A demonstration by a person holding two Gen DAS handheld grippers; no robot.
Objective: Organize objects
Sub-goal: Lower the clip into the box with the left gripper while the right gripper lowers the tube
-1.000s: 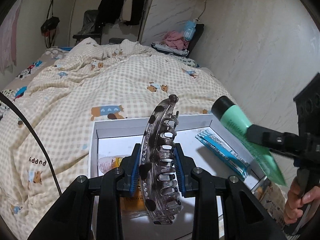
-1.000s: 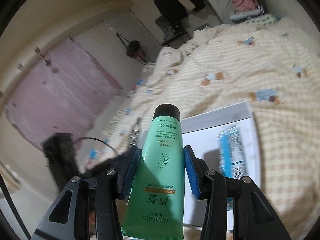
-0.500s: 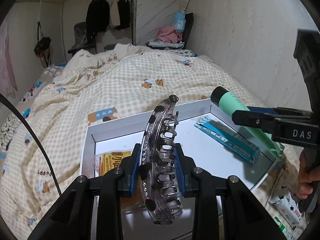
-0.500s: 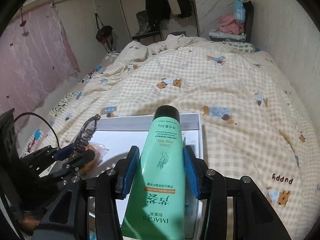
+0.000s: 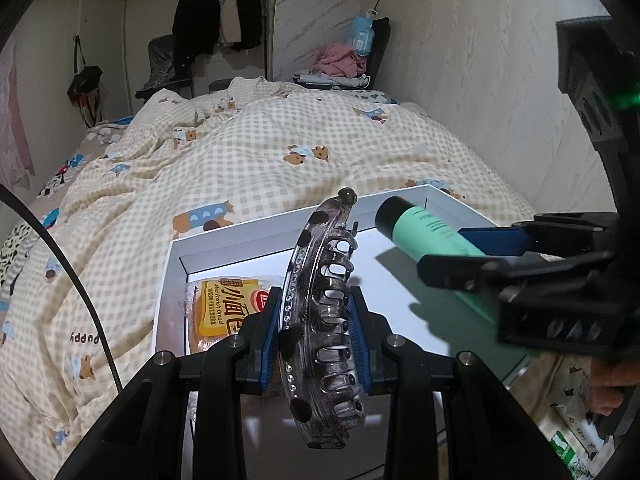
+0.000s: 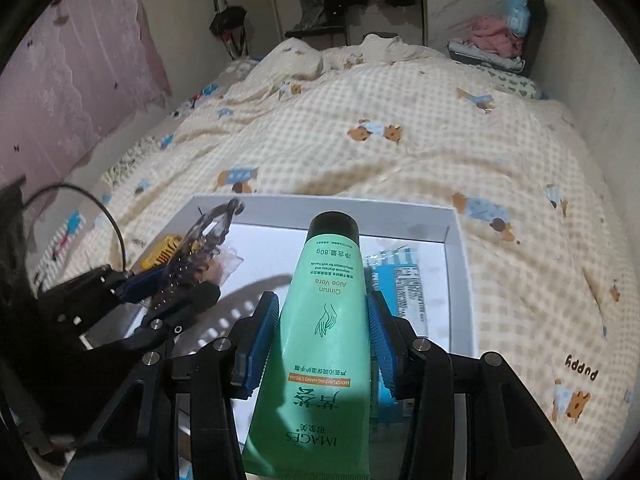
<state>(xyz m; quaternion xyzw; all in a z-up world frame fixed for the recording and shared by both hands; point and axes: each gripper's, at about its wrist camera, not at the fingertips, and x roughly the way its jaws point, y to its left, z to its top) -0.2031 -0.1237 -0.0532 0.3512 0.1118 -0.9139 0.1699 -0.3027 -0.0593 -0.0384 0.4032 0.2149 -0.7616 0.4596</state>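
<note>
We are pinching a smoky hair claw clip (image 5: 324,320) between the blue fingers (image 5: 269,340) of our left gripper (image 5: 316,336), while our right gripper (image 6: 322,340) is squeezing a green hand cream tube (image 6: 320,320), cap forward, between its own pads. Both items are hanging above the white box (image 5: 248,232) sitting on the checked bed cover (image 5: 260,160), neither yet resting inside. A yellow bread packet (image 5: 224,308) and a blue sachet (image 6: 408,284) are already lying in the box, so we judge the sorting partly done, with these two still to be set down.
</note>
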